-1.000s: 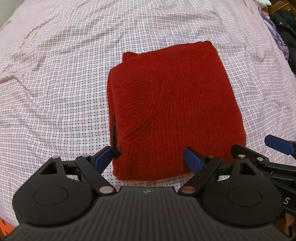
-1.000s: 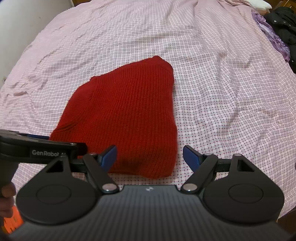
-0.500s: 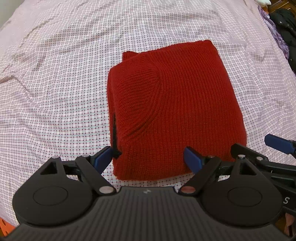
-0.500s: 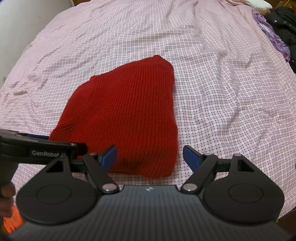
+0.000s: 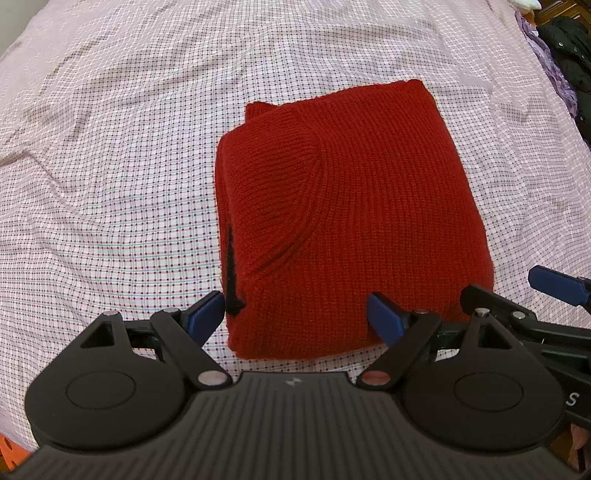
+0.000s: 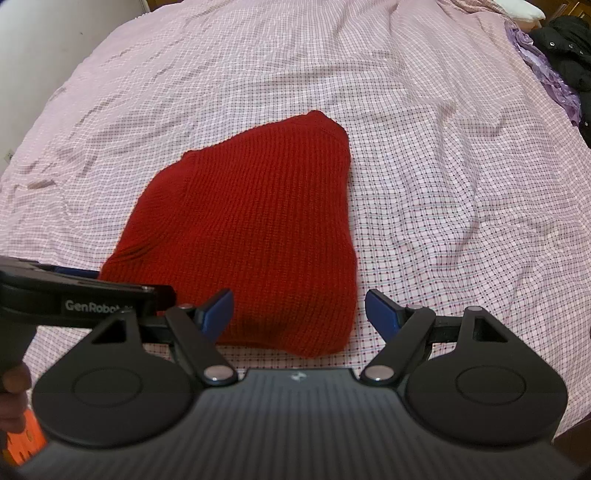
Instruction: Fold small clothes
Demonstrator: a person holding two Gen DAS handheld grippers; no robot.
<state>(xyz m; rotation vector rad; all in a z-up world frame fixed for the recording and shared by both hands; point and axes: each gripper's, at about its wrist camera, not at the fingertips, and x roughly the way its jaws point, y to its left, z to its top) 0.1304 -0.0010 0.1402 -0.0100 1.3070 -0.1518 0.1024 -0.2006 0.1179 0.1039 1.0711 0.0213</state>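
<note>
A red knitted sweater [image 5: 343, 221] lies folded into a thick square on the checked pink bedsheet [image 5: 110, 166]. A dark strip shows at its left fold. My left gripper [image 5: 295, 314] hovers over the near edge of the sweater, open, its blue fingertips [image 5: 207, 314] apart and holding nothing. In the right wrist view the same sweater [image 6: 251, 236] sits left of centre. My right gripper [image 6: 299, 310] is open above its near right corner, with no cloth pinched. The left gripper's body [image 6: 85, 299] shows at the left edge there.
Dark and purple clothes [image 6: 554, 55] are piled at the far right of the bed. A white pillow corner [image 6: 524, 11] lies at the top right. A wall [image 6: 55, 37] borders the bed at the left. A hand [image 6: 13, 391] holds the left gripper.
</note>
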